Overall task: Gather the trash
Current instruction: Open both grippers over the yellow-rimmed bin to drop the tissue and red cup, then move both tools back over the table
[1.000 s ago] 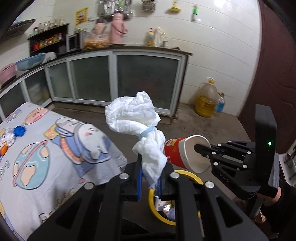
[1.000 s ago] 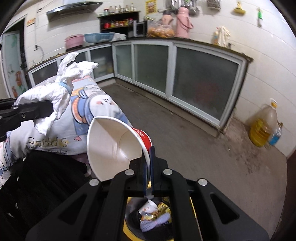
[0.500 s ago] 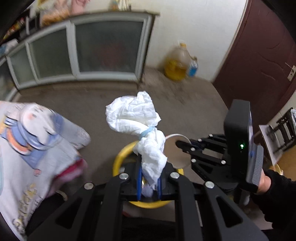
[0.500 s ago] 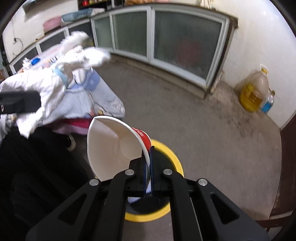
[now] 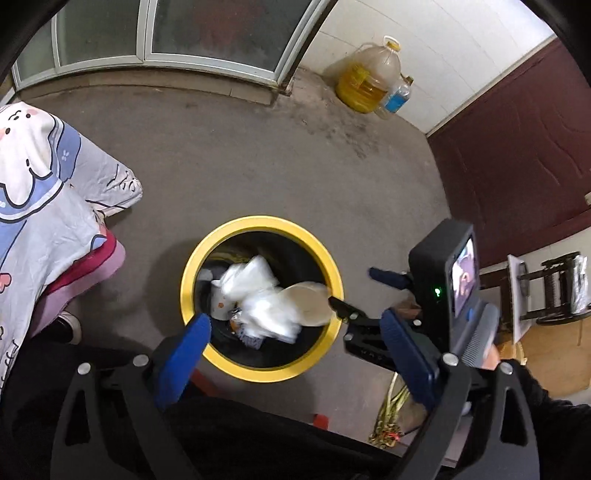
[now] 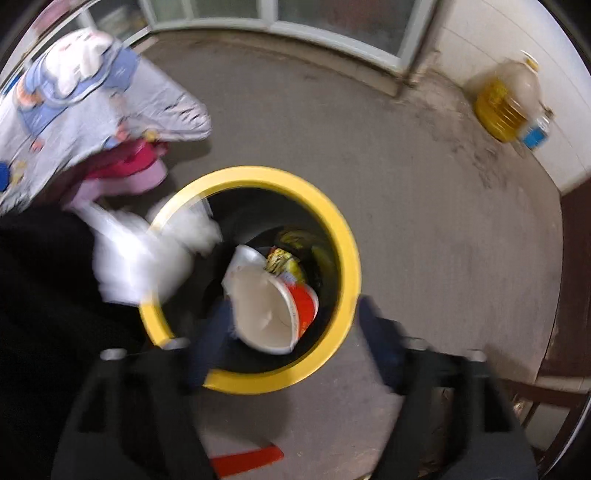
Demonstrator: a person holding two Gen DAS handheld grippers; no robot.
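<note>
A yellow-rimmed black bin [image 5: 334,275] stands on the floor right under both grippers. My left gripper [image 5: 295,356] points down over it, its jaws opening, with nothing pressed between the blue pads [image 5: 184,350]. The white crumpled tissue [image 5: 258,295] lies loose in the bin mouth; the right wrist view shows this tissue [image 6: 147,258] blurred at the left rim. My right gripper [image 6: 295,332] is also opening. The red and white paper cup [image 6: 273,310] is free of its fingers and tips into the bin [image 6: 343,236]. The left wrist view shows the right gripper [image 5: 360,290] at the bin's right edge.
A yellow oil jug [image 5: 369,81] and a small bottle [image 5: 397,98] stand by the far wall. A table under a cartoon-print cloth [image 5: 37,184] borders the bin on the left. A dark red door [image 5: 517,166] is on the right, glass-fronted cabinets [image 5: 221,33] behind.
Both grippers tipped down over the bin. The left let go of the tissue and the right let go of the cup; both jaws went from shut to wide apart.
</note>
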